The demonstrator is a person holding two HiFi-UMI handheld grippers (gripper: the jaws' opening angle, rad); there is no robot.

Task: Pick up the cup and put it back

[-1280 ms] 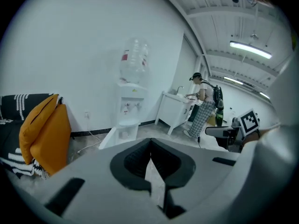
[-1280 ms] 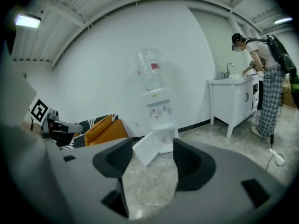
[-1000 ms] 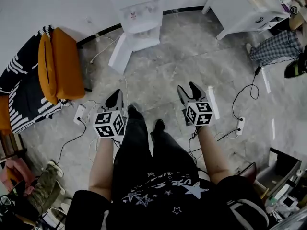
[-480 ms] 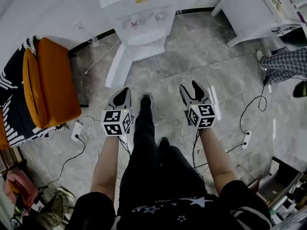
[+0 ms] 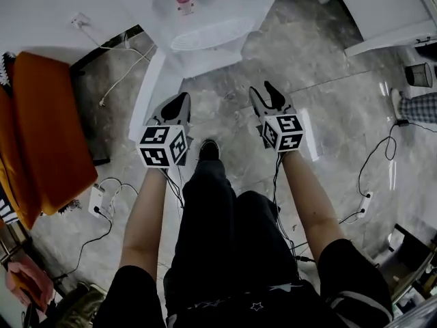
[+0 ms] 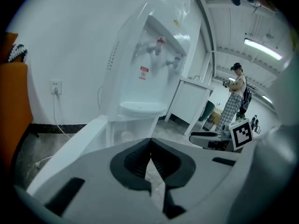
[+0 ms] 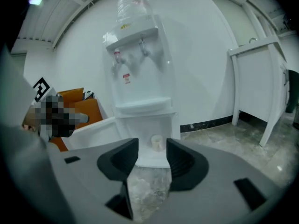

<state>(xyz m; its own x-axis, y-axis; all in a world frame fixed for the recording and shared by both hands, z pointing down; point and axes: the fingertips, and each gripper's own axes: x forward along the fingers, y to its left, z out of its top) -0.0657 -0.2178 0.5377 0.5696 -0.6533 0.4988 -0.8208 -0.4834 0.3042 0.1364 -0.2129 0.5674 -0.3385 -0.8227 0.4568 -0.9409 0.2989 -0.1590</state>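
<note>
Between the jaws of my right gripper (image 5: 268, 98) only bare marble floor (image 7: 147, 185) shows. They stand apart and are closing, with nothing inside them. My left gripper (image 5: 175, 108) is clenched: its tips meet in a point and it holds nothing. I hold both out level ahead of me, side by side and well apart.

Beyond the right jaws, in line with the gap but well clear of them, the cup (image 7: 156, 143) stands in the open lower compartment of the water dispenser (image 7: 140, 83). It is upright, with its long axis vertical and its mouth facing up. It sits on the compartment's floor, right of centre as I look in. It is small and pale against the white interior, so I can't tell what it is made of or whether anything is in it. The left gripper view shows it only faintly, down in that same compartment.

The compartment door (image 7: 91, 127) is swung wide open to the left. An upturned bottle (image 7: 133, 6) tops the dispenser, above its taps.

From the head view the cup is hidden under the dispenser's drip shelf, and the dispenser's upper part is cut off by the frame. An orange chair (image 5: 48, 135) stands to the left and a white table (image 7: 261, 78) to the right. A person (image 6: 236, 94) stands far off beyond the table.
</note>
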